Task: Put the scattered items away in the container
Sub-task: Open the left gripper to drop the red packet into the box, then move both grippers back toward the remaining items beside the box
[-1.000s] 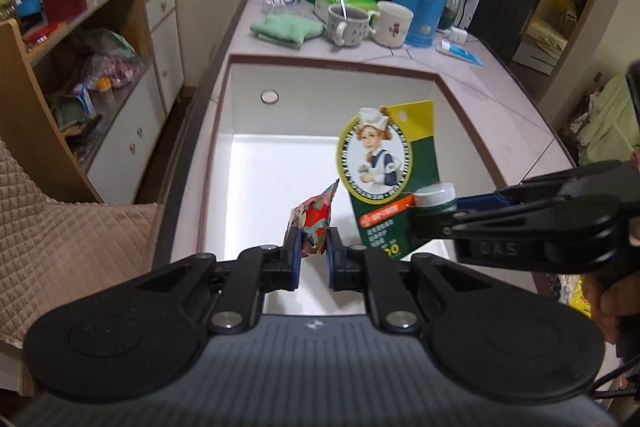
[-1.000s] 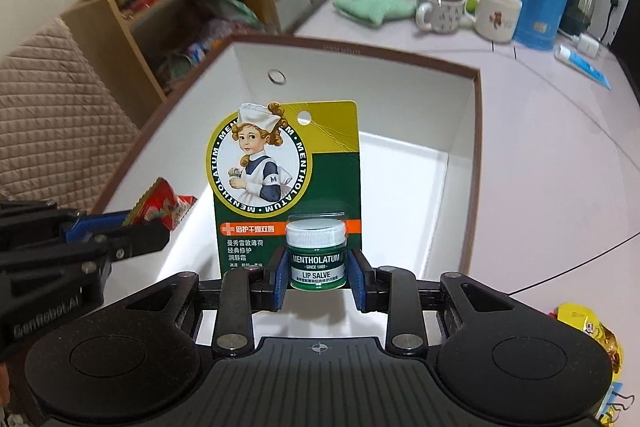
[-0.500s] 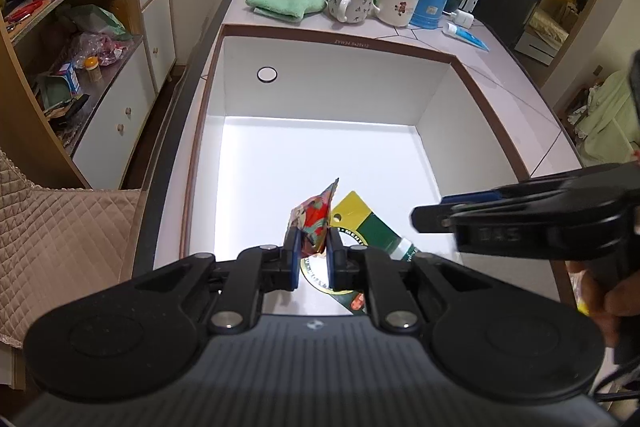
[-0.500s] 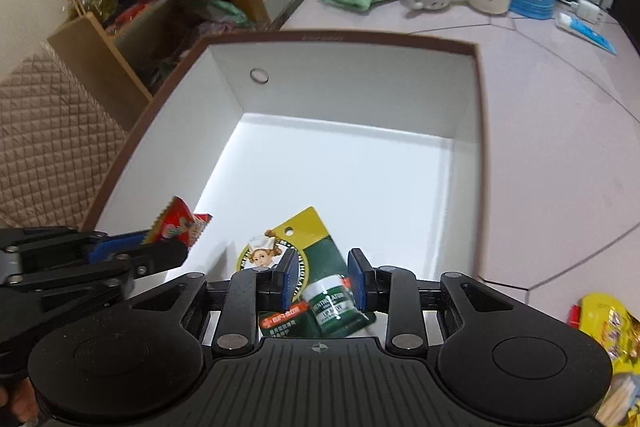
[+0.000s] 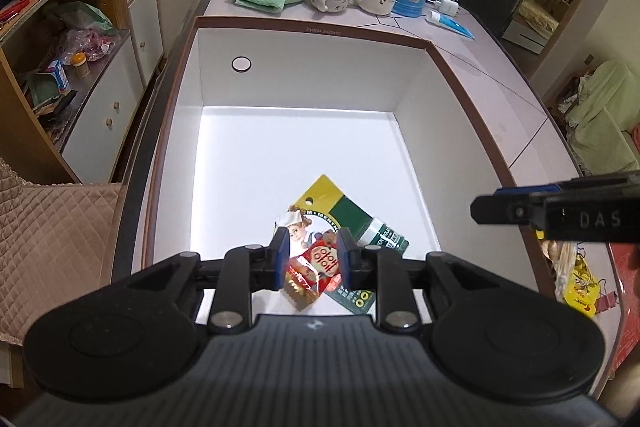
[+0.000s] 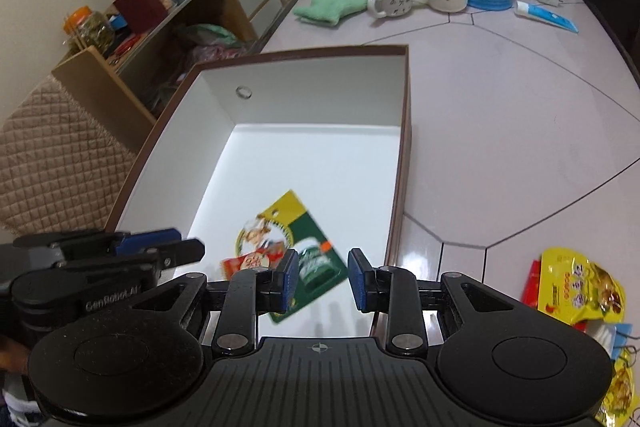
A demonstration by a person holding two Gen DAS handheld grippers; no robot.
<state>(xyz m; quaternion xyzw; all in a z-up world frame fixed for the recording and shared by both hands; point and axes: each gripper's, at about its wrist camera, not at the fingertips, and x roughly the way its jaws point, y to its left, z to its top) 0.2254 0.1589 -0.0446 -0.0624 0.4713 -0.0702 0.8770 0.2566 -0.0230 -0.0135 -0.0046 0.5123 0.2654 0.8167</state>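
— What do the jaws hold?

— Nothing. The left gripper [image 5: 313, 262] stands spread, and the red snack packet [image 5: 316, 269] seen between its pads lies loose below, atop the lip salve card [image 5: 340, 215]. The right gripper [image 6: 319, 279] is parted too, empty, at the box's [image 6: 404, 131] right rim.

— And the next items?

— The yellow snack bags [image 6: 580, 287] lie on the table [image 6: 500, 107] to the right, outside the box. The right gripper is nearer, I'd judge.
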